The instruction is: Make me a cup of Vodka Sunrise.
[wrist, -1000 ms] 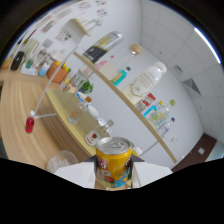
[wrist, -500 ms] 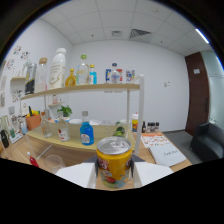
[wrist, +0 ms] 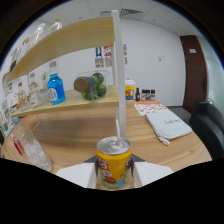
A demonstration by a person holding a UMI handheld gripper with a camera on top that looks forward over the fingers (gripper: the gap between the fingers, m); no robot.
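A yellow drink can (wrist: 115, 162) with a silver top and a colourful fruit label stands upright between my fingers, which press on its two sides. My gripper (wrist: 115, 172) is shut on it and holds it above the wooden table (wrist: 85, 132). A clear glass with ice (wrist: 34, 152) stands on the table to the left of the can, with a red item beside it. A blue bottle (wrist: 56, 88) stands on the lower shelf beyond.
A wooden shelf unit (wrist: 75, 102) with a white post (wrist: 119, 75) rises just beyond the can; a jar lying on its side and green limes (wrist: 97, 86) sit on it. Small bottles (wrist: 131, 91) and a folded white cloth (wrist: 167, 124) lie to the right. A dark chair (wrist: 210, 125) stands further right.
The view has swung right and dropped closer to the table and shelf. The can stays gripped between the fingers, and the glass with ice has come into view to its left.
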